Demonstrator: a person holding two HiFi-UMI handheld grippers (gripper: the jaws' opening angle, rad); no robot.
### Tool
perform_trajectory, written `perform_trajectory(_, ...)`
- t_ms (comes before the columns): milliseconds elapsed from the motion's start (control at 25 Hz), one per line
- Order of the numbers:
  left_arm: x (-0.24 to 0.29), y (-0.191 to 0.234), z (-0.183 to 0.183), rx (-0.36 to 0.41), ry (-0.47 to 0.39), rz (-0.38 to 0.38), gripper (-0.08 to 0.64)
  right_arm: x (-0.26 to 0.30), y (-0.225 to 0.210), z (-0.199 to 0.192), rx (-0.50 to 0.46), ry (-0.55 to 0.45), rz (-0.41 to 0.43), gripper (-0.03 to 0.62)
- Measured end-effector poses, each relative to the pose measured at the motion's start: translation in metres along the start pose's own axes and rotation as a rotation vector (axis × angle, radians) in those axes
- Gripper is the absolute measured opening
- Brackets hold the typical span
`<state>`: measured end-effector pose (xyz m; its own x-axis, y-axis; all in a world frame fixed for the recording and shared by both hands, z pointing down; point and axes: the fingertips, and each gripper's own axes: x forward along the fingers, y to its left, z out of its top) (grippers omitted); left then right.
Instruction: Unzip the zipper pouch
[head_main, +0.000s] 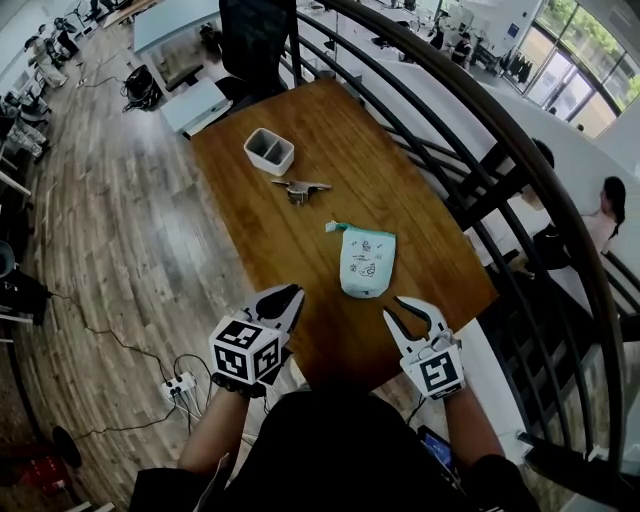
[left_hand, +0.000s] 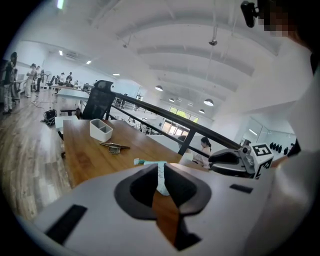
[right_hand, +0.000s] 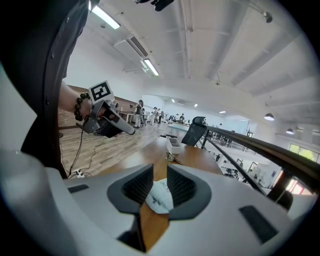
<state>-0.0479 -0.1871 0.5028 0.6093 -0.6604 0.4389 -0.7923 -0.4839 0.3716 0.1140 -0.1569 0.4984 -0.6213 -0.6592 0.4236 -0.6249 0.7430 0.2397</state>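
Observation:
A pale teal printed zipper pouch (head_main: 367, 262) lies flat on the wooden table (head_main: 290, 250), its teal zipper tab (head_main: 333, 227) at the far left corner. Both grippers hover near the table's front edge, short of the pouch and apart from it. The left gripper (head_main: 293, 291) stands to the pouch's lower left, jaws parted by a narrow gap with nothing between them. My right gripper (head_main: 395, 305) sits just below the pouch, jaws a little wider and empty. Each gripper view shows the pouch (left_hand: 161, 177) (right_hand: 159, 197) through its own gap.
A white two-compartment tray (head_main: 269, 150) and a small metal tool (head_main: 298, 187) lie farther back on the table. A black office chair (head_main: 255, 40) stands at the far end. A dark railing (head_main: 480, 130) runs along the right side. A power strip (head_main: 180, 385) lies on the floor at left.

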Motion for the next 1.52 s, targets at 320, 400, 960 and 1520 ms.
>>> perform_trajectory(320,-0.019,0.009,0.017,0.035,-0.120,-0.001,0.038,-0.015,-0.009,0.021,0.090,-0.073,-0.091,0.068)
perform_trajectory(400,-0.026,0.011,0.025,0.056,-0.154,0.002,0.034,-0.023,-0.015,0.029,0.136,-0.096,-0.127,0.057)
perform_trajectory(960,-0.080,0.016,0.068,0.200,-0.363,0.000,0.017,-0.075,-0.019,0.062,0.359,-0.242,-0.356,-0.003)
perform_trajectory(1520,-0.113,-0.021,0.072,0.190,-0.433,0.060,0.014,-0.099,-0.014,0.087,0.346,-0.358,-0.275,-0.006)
